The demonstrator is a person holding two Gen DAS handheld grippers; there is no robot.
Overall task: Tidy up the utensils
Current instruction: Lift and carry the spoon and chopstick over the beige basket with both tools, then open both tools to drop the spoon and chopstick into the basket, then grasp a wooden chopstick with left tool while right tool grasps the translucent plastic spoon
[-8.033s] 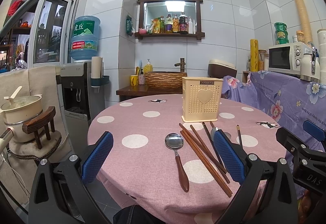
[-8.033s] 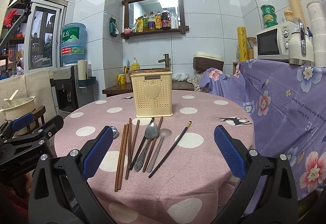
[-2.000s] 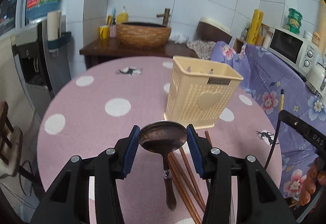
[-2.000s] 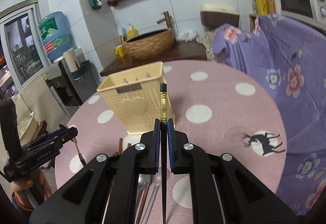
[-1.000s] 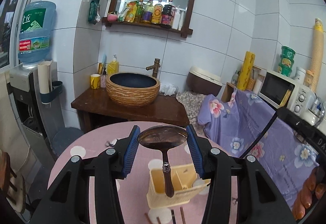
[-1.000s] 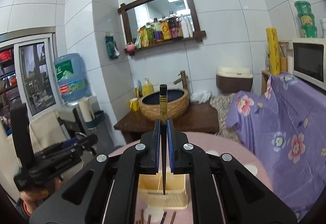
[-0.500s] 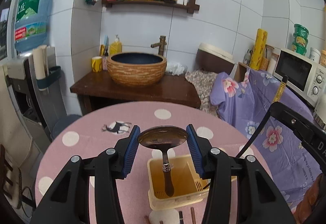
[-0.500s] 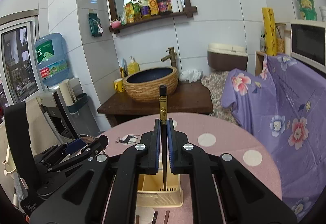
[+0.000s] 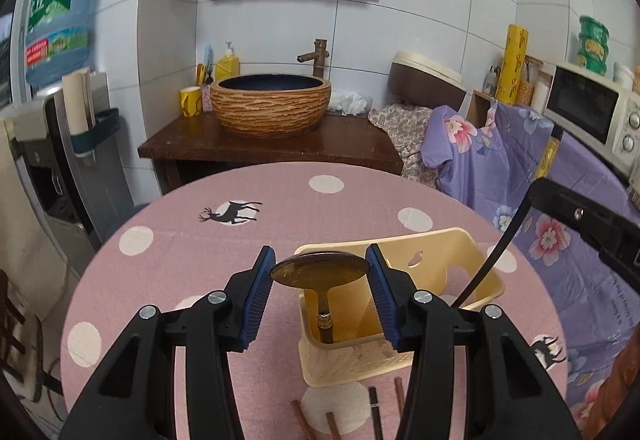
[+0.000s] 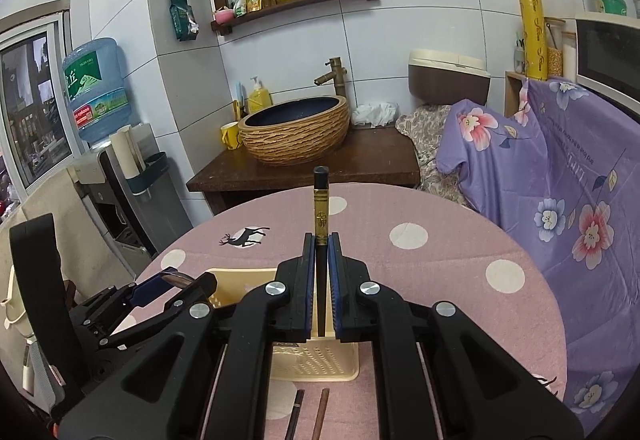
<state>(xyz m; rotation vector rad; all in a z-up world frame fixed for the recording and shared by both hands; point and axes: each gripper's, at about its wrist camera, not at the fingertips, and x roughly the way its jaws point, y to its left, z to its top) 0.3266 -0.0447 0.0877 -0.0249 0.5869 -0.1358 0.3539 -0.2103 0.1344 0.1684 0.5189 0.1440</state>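
My left gripper [image 9: 319, 278] clamps the spoon [image 9: 319, 270] by its bowl at lower centre, handle inside the cream holder [image 9: 436, 264]. My right gripper [image 10: 319, 272] pinches a black chopstick [image 10: 320, 207] upright, centre frame. Both look rigid, light, probably slick; I judge mid-shaft grips safer.

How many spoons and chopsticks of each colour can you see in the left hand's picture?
spoon: 1
black chopstick: 2
brown chopstick: 3
Total: 6 in view; more may lie hidden below the picture's edge.
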